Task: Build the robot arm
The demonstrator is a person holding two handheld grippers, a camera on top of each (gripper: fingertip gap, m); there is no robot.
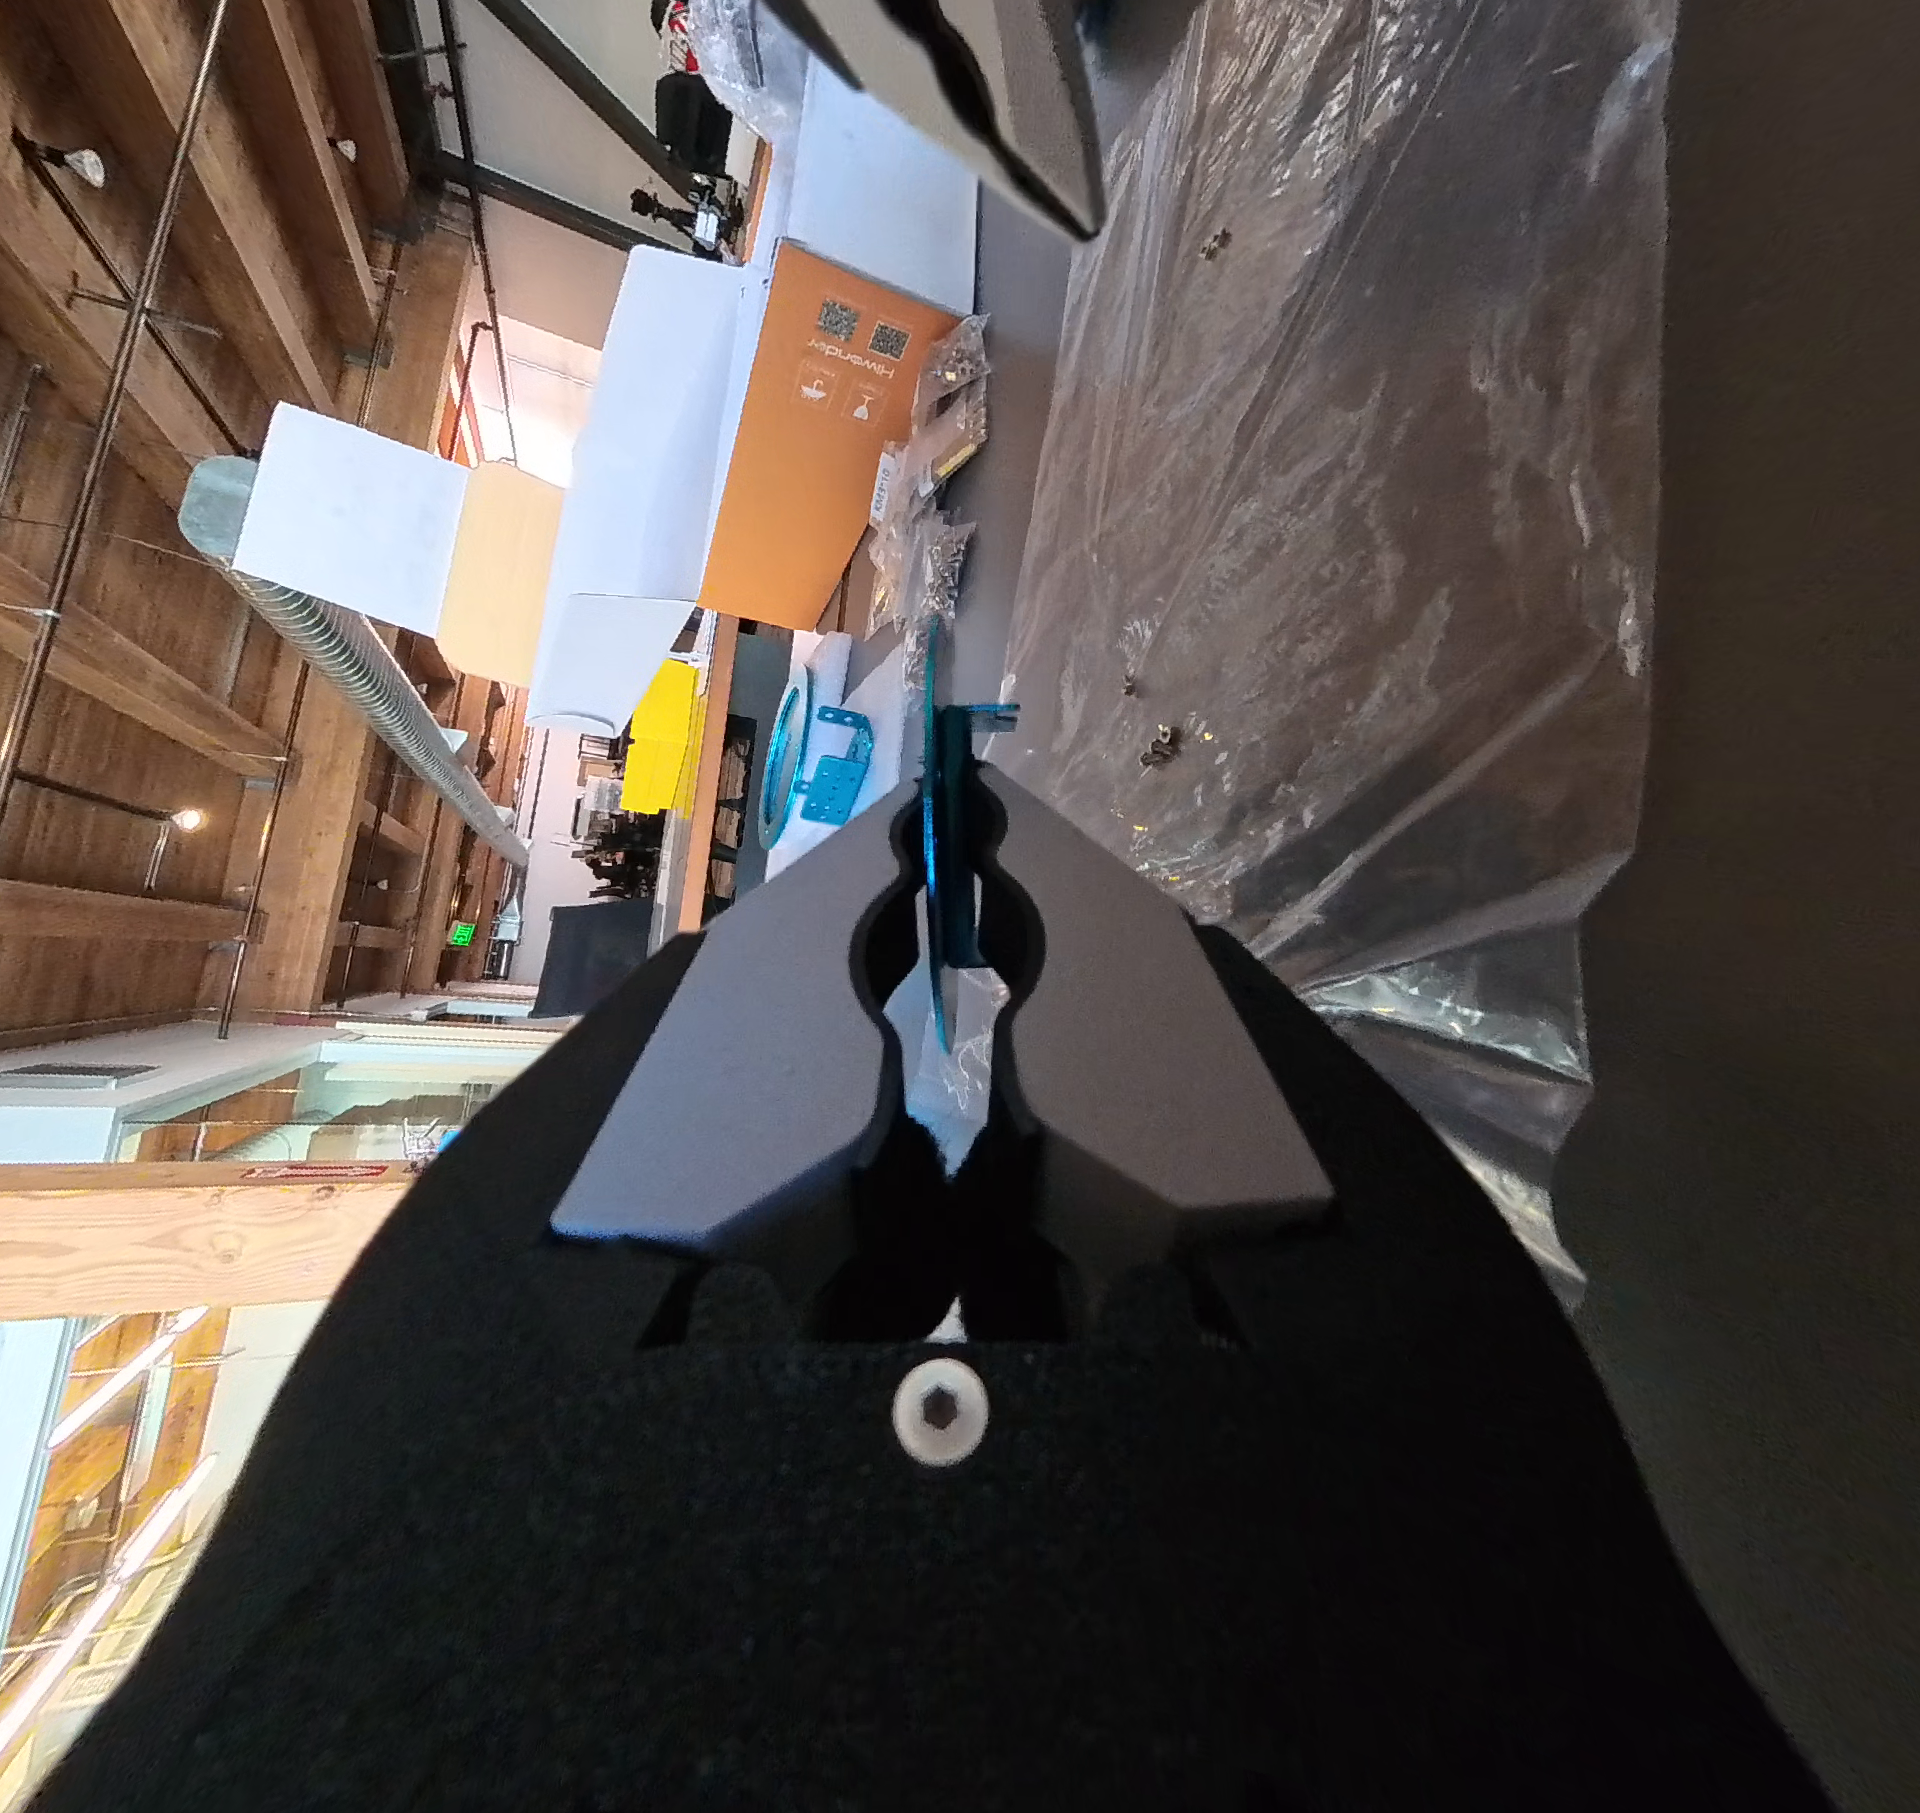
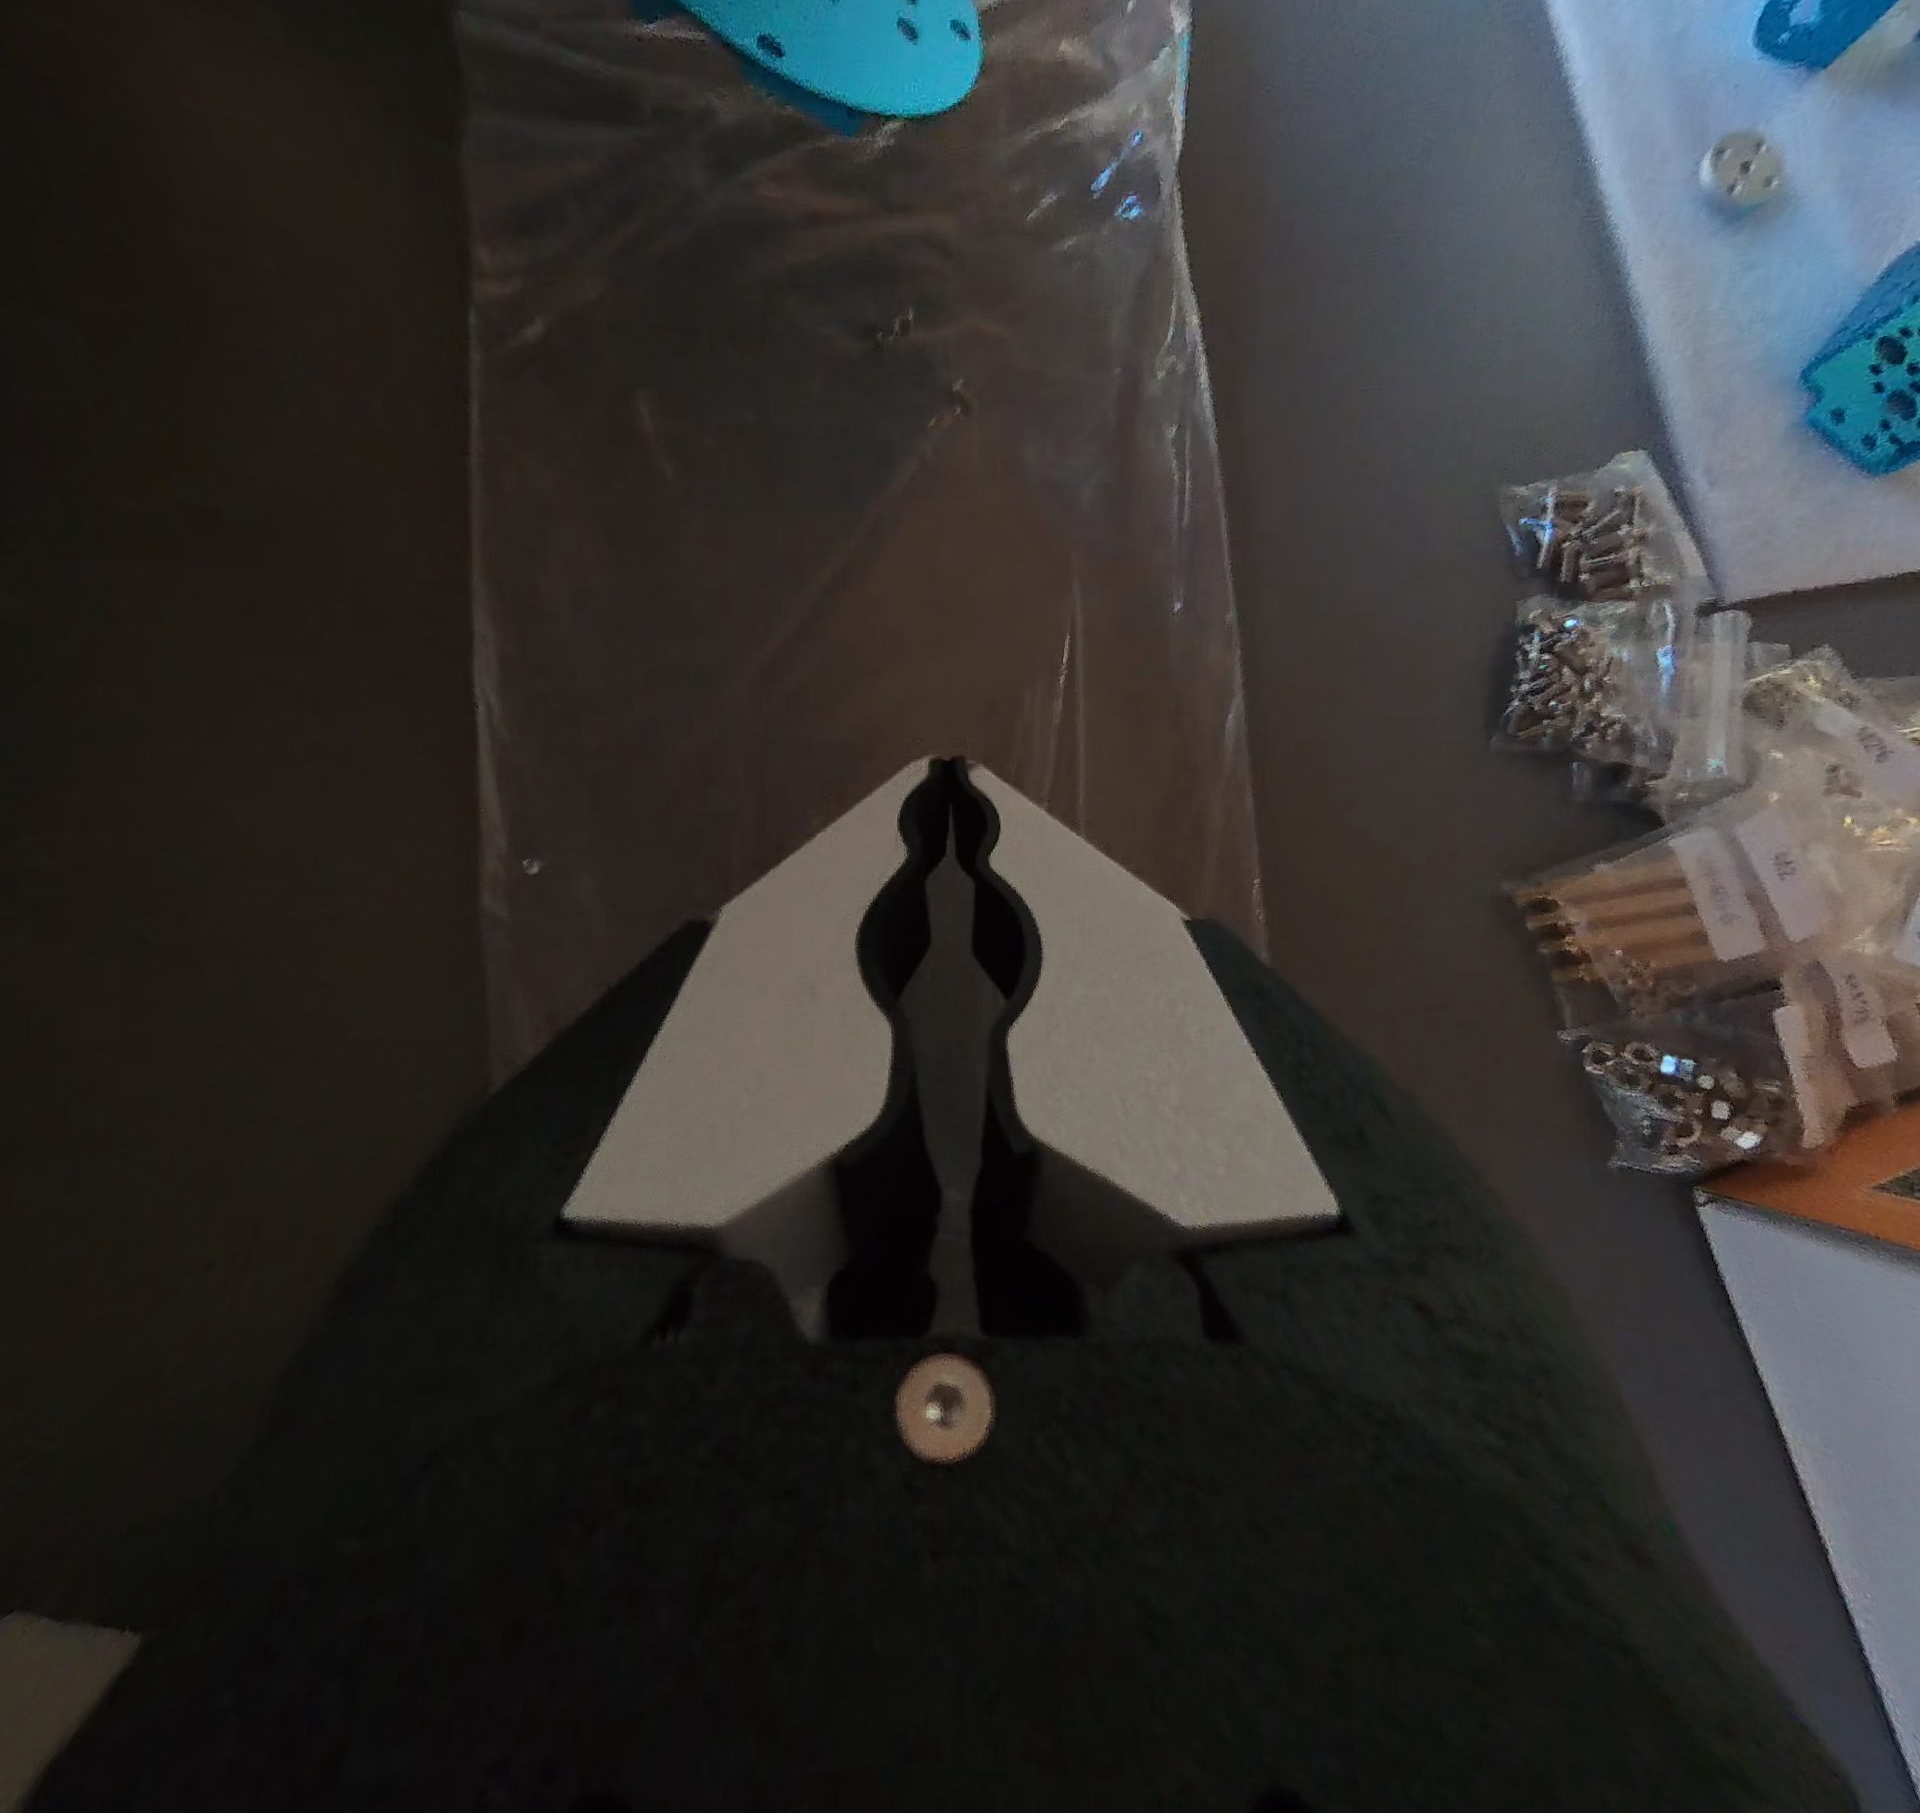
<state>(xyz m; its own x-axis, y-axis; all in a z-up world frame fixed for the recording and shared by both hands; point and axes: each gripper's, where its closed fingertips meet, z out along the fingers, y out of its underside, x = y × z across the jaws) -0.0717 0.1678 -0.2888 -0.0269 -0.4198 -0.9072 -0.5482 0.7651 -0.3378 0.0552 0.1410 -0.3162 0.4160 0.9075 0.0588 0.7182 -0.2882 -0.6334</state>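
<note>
My left gripper [image 1: 951, 799] is shut on a thin blue round metal plate [image 1: 937, 880], seen edge-on between the pads, with a black part [image 1: 964, 828] against its right face. The same plate shows in the right wrist view [image 2: 842, 7] at the top, pierced with holes, above a clear plastic bag [image 2: 831, 475]. My right gripper [image 2: 948, 768] is shut, its tips together just above the bag; nothing shows between them. Its fingers also show at the top of the left wrist view [image 1: 935, 49].
Small dark screws [image 1: 1158, 745] lie on the plastic bag [image 1: 1351, 516] on the dark table. Bags of screws and standoffs [image 2: 1590, 641] lie to the right. White foam [image 2: 1662, 329] bears blue brackets [image 2: 1870, 381] and a silver hub [image 2: 1740, 171]. An orange box [image 1: 810, 433] stands behind.
</note>
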